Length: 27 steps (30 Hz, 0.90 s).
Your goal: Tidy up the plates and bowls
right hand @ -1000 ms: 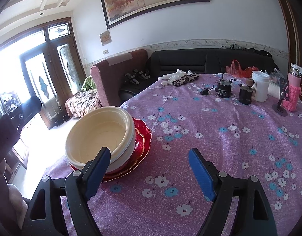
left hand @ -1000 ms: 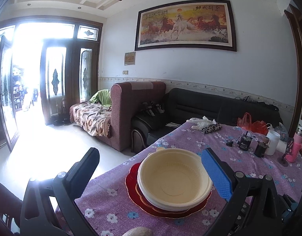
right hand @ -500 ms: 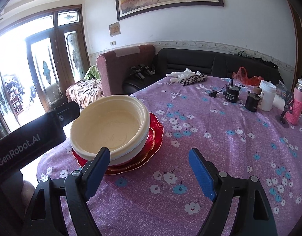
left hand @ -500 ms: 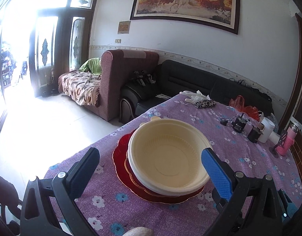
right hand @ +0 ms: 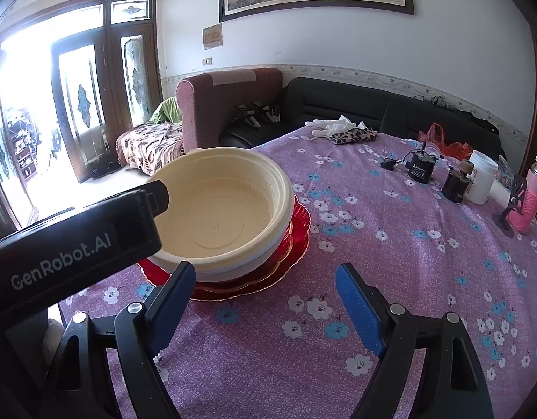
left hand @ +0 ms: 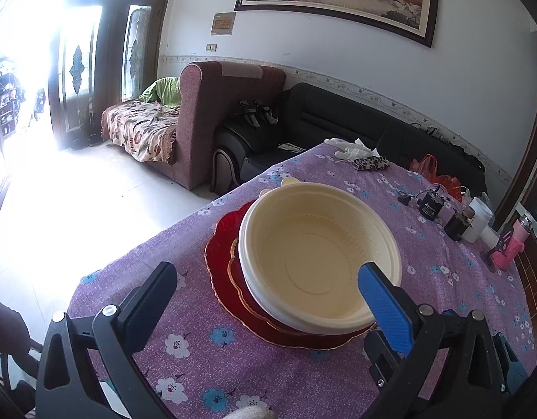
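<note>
A stack of cream bowls [left hand: 317,255] sits on stacked red scalloped plates [left hand: 226,255] on the purple flowered tablecloth. The stack also shows in the right wrist view, bowls [right hand: 216,209] on red plates [right hand: 296,241]. My left gripper [left hand: 265,293] is open and empty, its fingers spread just in front of the stack, the blue pad over the bowl's near rim. My right gripper [right hand: 265,296] is open and empty, to the right of the stack and close to the plates' edge. The left gripper's body [right hand: 76,241] shows beside the bowls.
At the far right of the table stand a white jar [right hand: 481,181], dark small containers [right hand: 422,167], a pink bottle [right hand: 530,202] and a red bag [right hand: 443,143]. Gloves and a leopard pouch [right hand: 348,132] lie at the far edge. Sofas stand beyond the table [left hand: 268,356].
Both grippers have moved closer to the stack of bowls and plates. The left gripper's body now fills more of the right wrist view. Both stay open.
</note>
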Each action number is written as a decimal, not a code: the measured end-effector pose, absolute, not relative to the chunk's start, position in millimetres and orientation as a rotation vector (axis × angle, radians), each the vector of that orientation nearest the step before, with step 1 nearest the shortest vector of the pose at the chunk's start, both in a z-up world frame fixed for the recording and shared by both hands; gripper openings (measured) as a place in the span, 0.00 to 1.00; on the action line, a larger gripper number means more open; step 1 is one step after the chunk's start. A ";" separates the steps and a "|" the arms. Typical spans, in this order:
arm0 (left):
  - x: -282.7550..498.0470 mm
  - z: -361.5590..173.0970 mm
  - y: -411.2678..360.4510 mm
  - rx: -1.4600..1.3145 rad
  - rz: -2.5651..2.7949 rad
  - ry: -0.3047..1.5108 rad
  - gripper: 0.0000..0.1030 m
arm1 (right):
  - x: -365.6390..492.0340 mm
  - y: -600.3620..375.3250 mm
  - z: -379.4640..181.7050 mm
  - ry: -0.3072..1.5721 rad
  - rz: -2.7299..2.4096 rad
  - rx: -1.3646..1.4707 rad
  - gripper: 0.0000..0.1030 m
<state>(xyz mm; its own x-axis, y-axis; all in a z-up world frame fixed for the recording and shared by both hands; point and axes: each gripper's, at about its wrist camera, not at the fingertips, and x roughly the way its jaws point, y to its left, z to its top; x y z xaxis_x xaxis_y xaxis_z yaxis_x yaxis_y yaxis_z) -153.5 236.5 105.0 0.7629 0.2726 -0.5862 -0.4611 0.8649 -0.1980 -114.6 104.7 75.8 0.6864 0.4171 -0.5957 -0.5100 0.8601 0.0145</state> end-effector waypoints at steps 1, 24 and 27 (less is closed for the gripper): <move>-152.7 103.8 236.5 -0.342 0.407 0.585 1.00 | -113.8 105.0 75.6 0.629 0.516 -0.161 0.84; -145.1 96.3 229.3 -0.327 0.386 0.636 1.00 | -112.1 110.9 69.4 0.659 0.505 -0.162 0.84; -146.6 96.2 229.6 -0.324 0.384 0.636 1.00 | -110.8 110.5 69.1 0.662 0.506 -0.161 0.84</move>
